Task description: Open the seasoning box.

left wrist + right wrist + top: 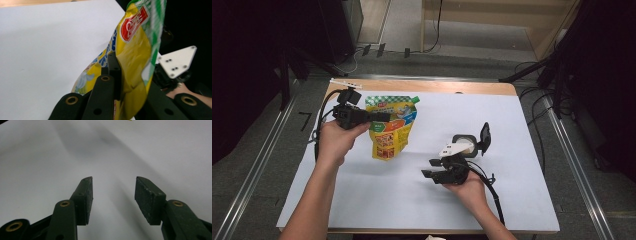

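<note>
The left claw (382, 117) is clamped on the upper side edge of the yellow and green plastic snack pouch (389, 130), so the pouch hangs upright above the white tabletop (512, 150). Its red logo cannot be read. The right claw (113, 195) waits apart and empty, near the tabletop.

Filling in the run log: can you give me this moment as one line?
left tongs: shut on yellow pouch, off the sheet | right tongs: open, nothing between | white sheet: under both
</note>
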